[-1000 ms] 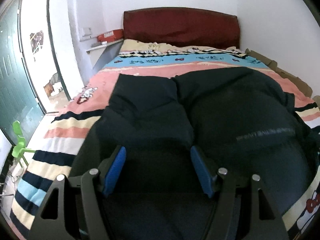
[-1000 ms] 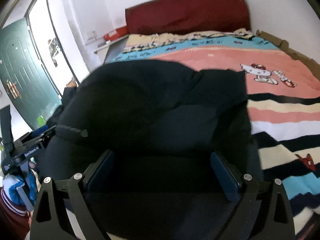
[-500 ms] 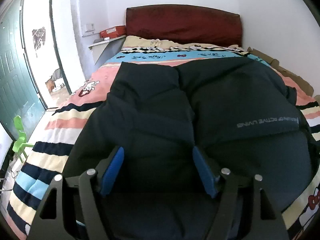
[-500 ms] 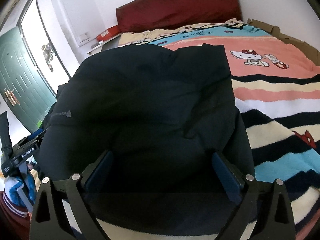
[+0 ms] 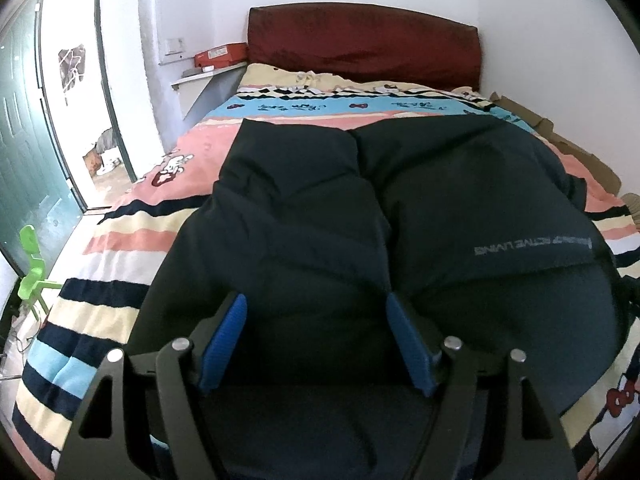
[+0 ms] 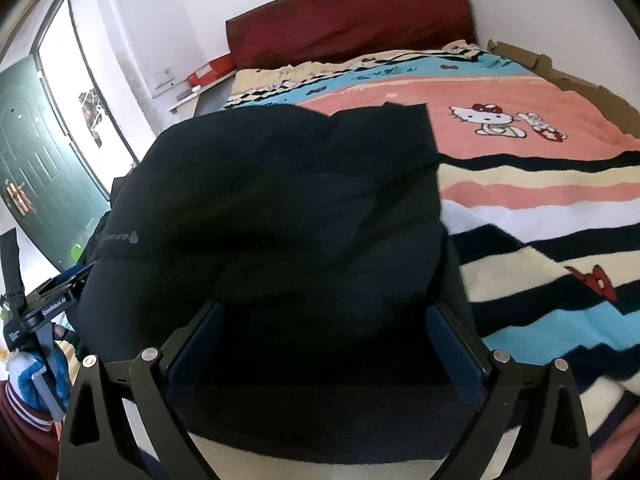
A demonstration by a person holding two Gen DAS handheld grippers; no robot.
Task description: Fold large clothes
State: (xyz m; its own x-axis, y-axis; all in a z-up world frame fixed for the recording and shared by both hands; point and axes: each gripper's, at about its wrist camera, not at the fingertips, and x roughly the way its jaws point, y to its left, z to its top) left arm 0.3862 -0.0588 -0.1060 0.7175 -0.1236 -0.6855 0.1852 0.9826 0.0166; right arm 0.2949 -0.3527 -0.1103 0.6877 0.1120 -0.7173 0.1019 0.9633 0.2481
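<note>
- Dark padded jacket point(image 5: 400, 216) lay on the striped cartoon blanket point(image 5: 132, 240), over the near half of the bed, long axis running from the foot toward the red headboard point(image 5: 360, 48).
- Far edge straight, stopped at the pink band short of the blue one; grey lettering point(image 5: 532, 245) read upside down in the left wrist view.
- Centre crease ran lengthwise, splitting the jacket into two puffed halves.
- In the right wrist view, jacket point(image 6: 280, 208) bunched toward the door side; right edge sharp against the stripes.
- Open blanket point(image 6: 540, 184) wide on that side, out to cardboard point(image 6: 560, 76) along the wall.
- Door side: narrow strip of blanket, then bed edge, green door point(image 5: 24, 168), small green chair point(image 5: 32, 264) on the floor.
- Left gripper point(image 5: 316, 312) spread wide, blue pads point(image 5: 224, 340) apart over the jacket's near part, nothing pinched; contact with the fabric below could not be told.
- Right gripper point(image 6: 324, 320) likewise spread wide over the jacket's near edge, dark fabric filling the gap, no pinch seen.
- Left gripper's body point(image 6: 44, 304) visible at the right wrist view's left edge.
</note>
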